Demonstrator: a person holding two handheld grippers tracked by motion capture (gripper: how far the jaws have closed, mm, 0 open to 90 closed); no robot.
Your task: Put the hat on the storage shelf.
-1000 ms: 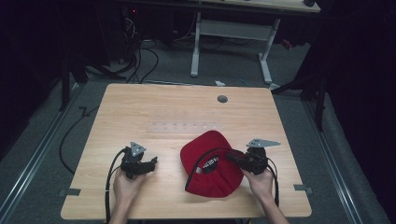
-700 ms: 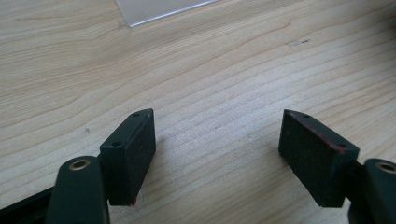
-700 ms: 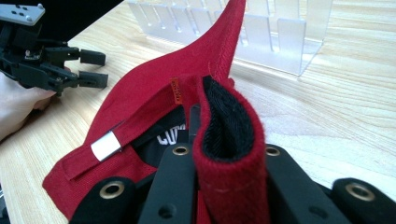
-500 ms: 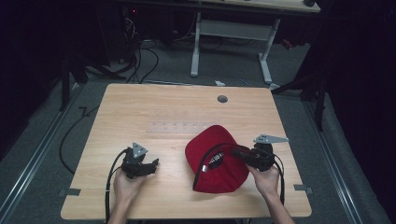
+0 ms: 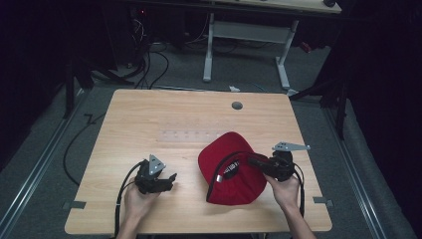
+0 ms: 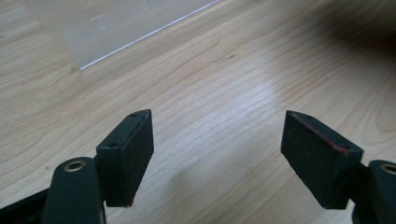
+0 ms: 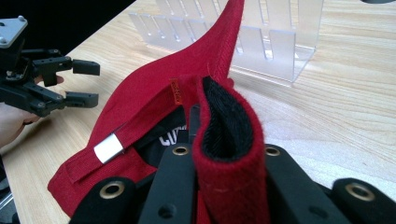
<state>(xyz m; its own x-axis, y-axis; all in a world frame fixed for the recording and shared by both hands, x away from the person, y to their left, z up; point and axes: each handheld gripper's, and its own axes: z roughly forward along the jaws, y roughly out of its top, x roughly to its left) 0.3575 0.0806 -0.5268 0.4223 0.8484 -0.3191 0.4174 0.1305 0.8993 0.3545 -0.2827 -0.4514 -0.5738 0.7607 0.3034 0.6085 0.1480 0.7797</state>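
A red cap [image 5: 234,180] lies on the wooden table [image 5: 149,114], right of centre, with its dark inside and a metal strap buckle [image 7: 108,148] facing up. My right gripper [image 5: 255,163] comes in from the right and is shut on the cap's red back strap [image 7: 227,135], which is folded over between the jaws. In the right gripper view the cap [image 7: 154,93] rises away toward a clear rack. My left gripper [image 5: 170,180] rests low over the table to the cap's left, open and holding nothing; bare wood shows between its pads [image 6: 128,154].
A clear acrylic slotted rack [image 5: 191,135] stands mid-table just behind the cap, and is seen close in the right gripper view [image 7: 261,37]. A round cable hole [image 5: 237,105] sits near the table's far edge. A white desk frame [image 5: 249,35] stands on the floor beyond.
My right gripper has pulled the cap a little to the right and turned it, so more of its inside shows. The left gripper has stayed in place.
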